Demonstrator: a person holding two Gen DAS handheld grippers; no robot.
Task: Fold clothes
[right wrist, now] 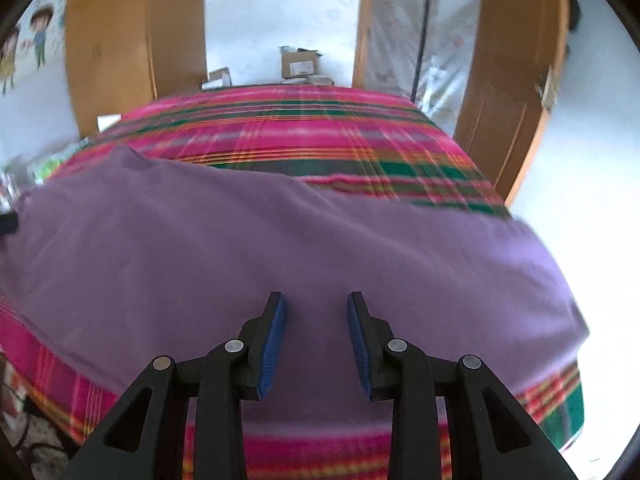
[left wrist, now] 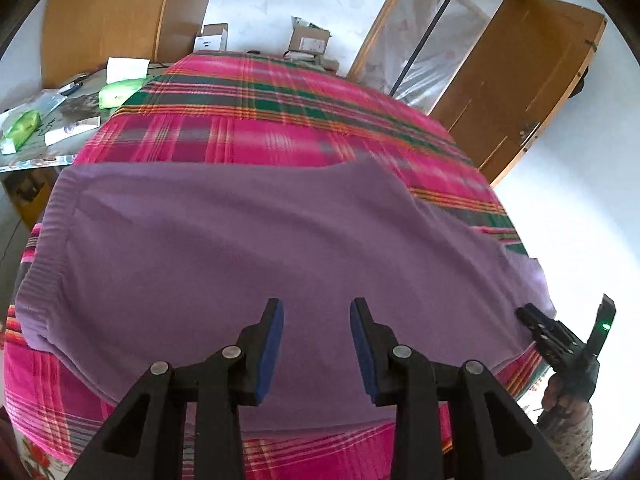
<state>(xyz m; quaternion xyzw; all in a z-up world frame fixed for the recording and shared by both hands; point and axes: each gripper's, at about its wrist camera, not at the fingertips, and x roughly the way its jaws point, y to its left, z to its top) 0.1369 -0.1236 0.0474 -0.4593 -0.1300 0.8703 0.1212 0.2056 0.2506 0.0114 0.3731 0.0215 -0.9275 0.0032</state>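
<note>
A purple knit garment lies spread flat across the near half of the plaid-covered bed, its ribbed hem at the left. My left gripper hovers over the garment's near part, open, with nothing between its blue pads. At the garment's right edge, the left wrist view shows the right gripper, held in a hand. In the right wrist view the same purple garment fills the foreground. My right gripper stands open above it, empty. The picture there is blurred.
The bed's pink and green plaid cover reaches back to cardboard boxes by the wall. A cluttered side table with green packets stands at the left. Wooden cupboard doors rise on the right, and another cupboard at the back left.
</note>
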